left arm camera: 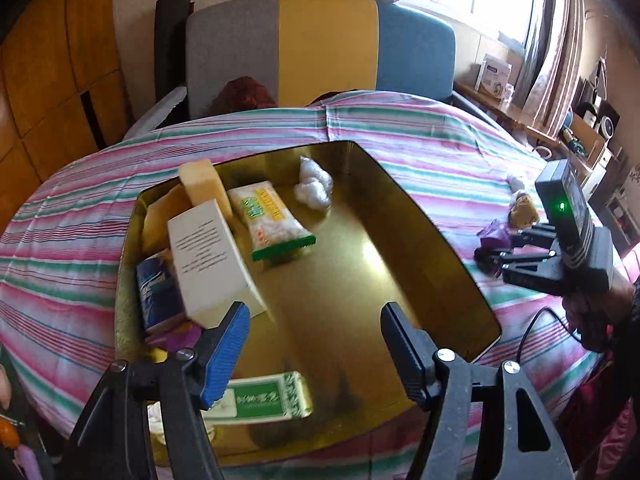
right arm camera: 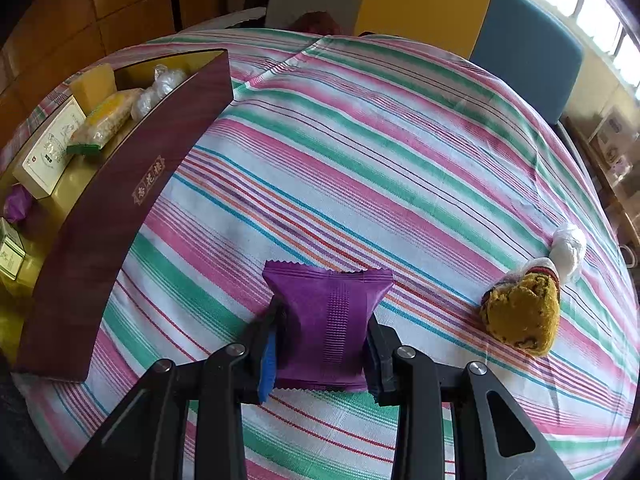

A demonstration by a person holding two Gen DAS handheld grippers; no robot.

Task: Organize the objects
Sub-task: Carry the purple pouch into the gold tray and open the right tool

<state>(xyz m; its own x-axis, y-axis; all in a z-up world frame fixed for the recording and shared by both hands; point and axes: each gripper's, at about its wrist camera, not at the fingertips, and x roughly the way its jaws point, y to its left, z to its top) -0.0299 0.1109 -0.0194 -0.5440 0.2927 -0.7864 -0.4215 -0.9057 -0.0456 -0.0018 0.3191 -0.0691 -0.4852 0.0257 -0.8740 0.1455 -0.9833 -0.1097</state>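
my right gripper (right arm camera: 320,350) is clamped on a purple packet (right arm camera: 330,316), one pad on each side of it, and the packet lies on the striped cloth (right arm camera: 360,152) with its top edge pointing away from me. my left gripper (left arm camera: 316,350) has its jaws wide apart with nothing between them, hanging over the gold inside of the open box (left arm camera: 404,208).

that box already holds a white carton (left arm camera: 208,260), a yellow sponge (left arm camera: 204,186), a snack bar (left arm camera: 272,220), a wad of clear wrap (left arm camera: 314,186), a blue pack (left arm camera: 154,294) and a green-and-white pack (left arm camera: 264,398). so i judge the sorting is well along, and the step in hand is the pickup of the purple packet.

next i'd lift it clear of the cloth, carry it over the box's dark red wall (right arm camera: 120,216) to my left and let go over a bare patch of the gold floor. a brown lump (right arm camera: 522,316) and a white bundle (right arm camera: 568,250) wait further right on the cloth, apart from the box.
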